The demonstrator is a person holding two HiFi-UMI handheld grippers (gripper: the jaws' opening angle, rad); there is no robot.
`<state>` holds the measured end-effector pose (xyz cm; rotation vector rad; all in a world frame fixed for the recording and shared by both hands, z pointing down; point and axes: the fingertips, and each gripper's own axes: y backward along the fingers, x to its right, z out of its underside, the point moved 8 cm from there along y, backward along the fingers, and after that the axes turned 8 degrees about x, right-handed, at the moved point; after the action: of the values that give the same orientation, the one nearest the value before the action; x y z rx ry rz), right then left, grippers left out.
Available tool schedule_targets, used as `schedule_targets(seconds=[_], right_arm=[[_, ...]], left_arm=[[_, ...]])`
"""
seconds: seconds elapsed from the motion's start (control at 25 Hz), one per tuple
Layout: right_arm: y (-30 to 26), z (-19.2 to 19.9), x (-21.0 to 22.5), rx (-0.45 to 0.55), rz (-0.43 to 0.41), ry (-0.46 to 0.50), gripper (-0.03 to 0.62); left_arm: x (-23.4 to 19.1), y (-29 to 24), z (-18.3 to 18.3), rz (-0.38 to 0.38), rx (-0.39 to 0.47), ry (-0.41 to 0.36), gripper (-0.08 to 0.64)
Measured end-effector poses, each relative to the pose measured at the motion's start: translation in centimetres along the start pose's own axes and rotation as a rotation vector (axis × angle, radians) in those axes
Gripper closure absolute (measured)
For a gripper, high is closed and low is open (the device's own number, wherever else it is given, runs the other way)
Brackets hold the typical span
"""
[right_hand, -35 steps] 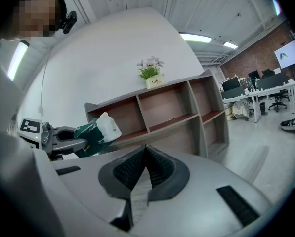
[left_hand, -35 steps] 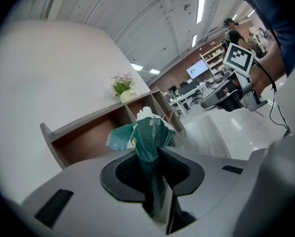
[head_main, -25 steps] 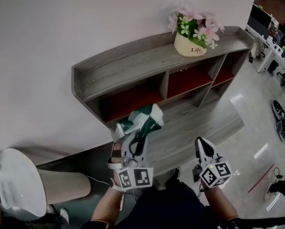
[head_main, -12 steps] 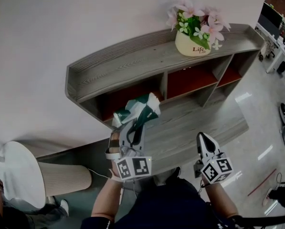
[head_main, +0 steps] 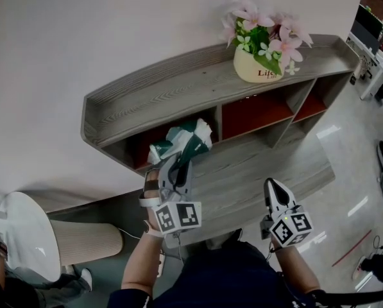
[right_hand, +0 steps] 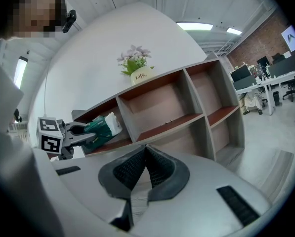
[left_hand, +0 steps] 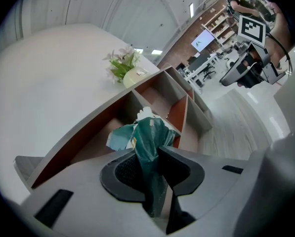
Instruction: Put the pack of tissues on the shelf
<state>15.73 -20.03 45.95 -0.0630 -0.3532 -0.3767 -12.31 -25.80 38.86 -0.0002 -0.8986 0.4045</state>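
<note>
The pack of tissues [head_main: 181, 143], green and white plastic, is pinched by its end in my left gripper [head_main: 176, 167], which is shut on it. It hangs at the mouth of the left upper compartment of the grey wooden shelf [head_main: 146, 98]. In the left gripper view the green pack [left_hand: 149, 137] sticks up between the pads, in front of the shelf [left_hand: 159, 83]. My right gripper [head_main: 273, 194] is shut and empty, low to the right over the lower shelf board. The right gripper view shows its jaws [right_hand: 146, 154] closed, with the pack [right_hand: 100, 125] far left.
A cream pot of pink flowers [head_main: 258, 66] stands on the shelf top. The middle and right compartments [head_main: 255, 111] have red-brown backs. A white round table [head_main: 21, 236] and a ribbed bin [head_main: 85, 246] stand low left. Office desks [head_main: 377, 50] are far right.
My left gripper has carried the pack a little up and to the left, closer to the left compartment's opening. The right gripper has stayed where it was.
</note>
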Motion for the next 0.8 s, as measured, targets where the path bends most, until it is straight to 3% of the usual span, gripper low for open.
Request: schedule_targets(seconds=[0.8], right_arm=[[-3.9, -0.2, 1.9, -0.031, 0.016, -0.011, 0.581]], left_arm=[[-1.2, -6.9, 1.6, 0.019, -0.027, -0.008, 0.457]])
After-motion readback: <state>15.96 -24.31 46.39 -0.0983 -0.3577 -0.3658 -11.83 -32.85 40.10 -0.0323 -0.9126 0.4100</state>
